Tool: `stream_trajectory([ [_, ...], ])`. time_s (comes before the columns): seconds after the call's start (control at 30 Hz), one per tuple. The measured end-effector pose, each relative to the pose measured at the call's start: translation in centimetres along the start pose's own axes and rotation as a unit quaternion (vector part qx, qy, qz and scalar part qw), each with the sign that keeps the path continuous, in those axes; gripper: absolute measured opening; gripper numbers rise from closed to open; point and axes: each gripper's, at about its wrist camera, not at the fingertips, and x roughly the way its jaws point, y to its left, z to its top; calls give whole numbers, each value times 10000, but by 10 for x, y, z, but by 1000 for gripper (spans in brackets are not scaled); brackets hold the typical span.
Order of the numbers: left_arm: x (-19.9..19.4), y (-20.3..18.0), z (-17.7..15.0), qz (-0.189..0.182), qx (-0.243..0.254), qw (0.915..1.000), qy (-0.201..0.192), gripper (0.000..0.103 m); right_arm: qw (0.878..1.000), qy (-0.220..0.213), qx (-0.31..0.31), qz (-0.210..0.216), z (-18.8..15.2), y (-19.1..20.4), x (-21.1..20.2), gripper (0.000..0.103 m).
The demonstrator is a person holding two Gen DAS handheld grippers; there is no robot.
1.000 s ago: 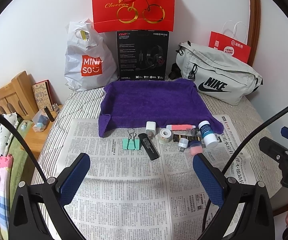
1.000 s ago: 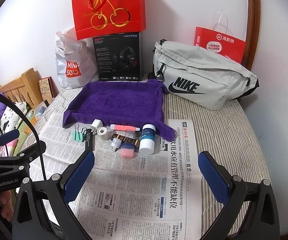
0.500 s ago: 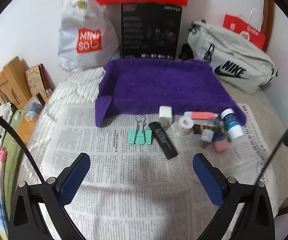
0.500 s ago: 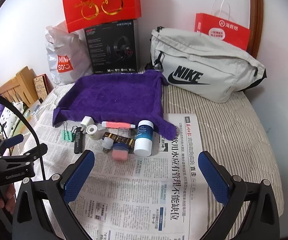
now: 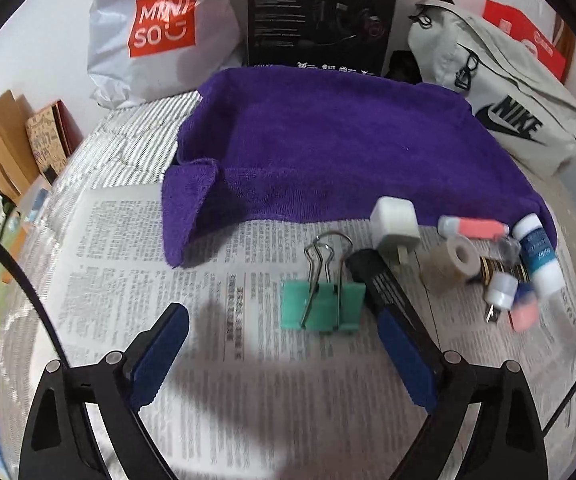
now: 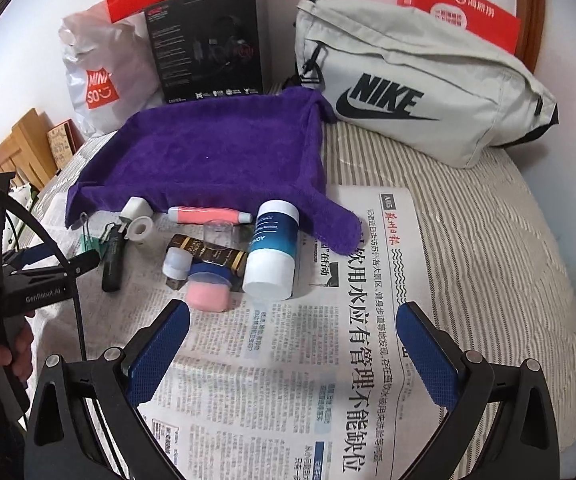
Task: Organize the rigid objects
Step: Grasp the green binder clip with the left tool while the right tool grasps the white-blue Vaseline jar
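- The bench (image 6: 488,216), a round top under striped cloth with a newspaper (image 6: 271,360) over its near half, fills both views. At the back stand one white shopping bag (image 5: 155,40), one black box (image 5: 320,12), one grey sling bag (image 6: 408,92) and two red paper bags (image 6: 460,12).
- One purple towel (image 5: 328,140) lies mid-frame with its edges turned up like a tray and nothing resting on it; judging by the task, it is where the small items belong.
- The left gripper (image 5: 281,338) has dropped and pushed in over the past second: the back wall has slid out of the top of its view, and the small items now sit much larger. Its jaws are wide apart, holding nothing, with the green binder clip (image 5: 322,306) just above the gap toward its right side, so I judge this is the first pick.
- The right gripper (image 6: 292,340) has also closed in, less far; its jaws are apart and empty below the cluster.
- The task's things lie in one row at the towel's near edge, on the newspaper: one white-and-blue bottle (image 6: 273,250), one black bar-shaped device (image 5: 380,280), one white plug adapter (image 5: 394,224), one pink tube (image 6: 207,215), one roll of white tape (image 5: 464,256), one pink box (image 6: 207,296), one small white-capped piece (image 6: 177,262) and one dark gold-printed packet (image 6: 215,254).
- The cluster's right end is motion-blurred in the left view, so that count could be off by one.
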Motion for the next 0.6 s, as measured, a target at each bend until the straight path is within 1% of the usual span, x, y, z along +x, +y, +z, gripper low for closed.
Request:
stream_trajectory([
  [0.13, 7, 1, 3, -118, -53, 9998, -143, 94, 9999, 66, 111, 77, 2, -6, 11, 102],
  [0.27, 6, 3, 0, -381, -112, 9988, -302, 84, 9997, 159, 193, 85, 3, -9, 21, 102],
  [0.3, 5, 5, -2, -351, -80, 9988, -345, 80, 9996, 181, 194, 87, 4, -9, 23, 102],
  [0.37, 4, 5, -4, -282, -20, 9989, -384, 76, 9995, 219, 193, 110, 4, -7, 29, 102],
  [0.53, 6, 4, -4, -120, 209, 9988, -432, 76, 9991, 340, 162, 176, 5, -1, 42, 102],
  [0.57, 7, 4, -4, -48, 251, 9988, -427, 74, 9991, 354, 130, 177, 5, 1, 43, 102],
  [0.6, 7, 4, -4, 13, 293, 9986, -431, 70, 9992, 347, 95, 168, 6, 4, 45, 102],
])
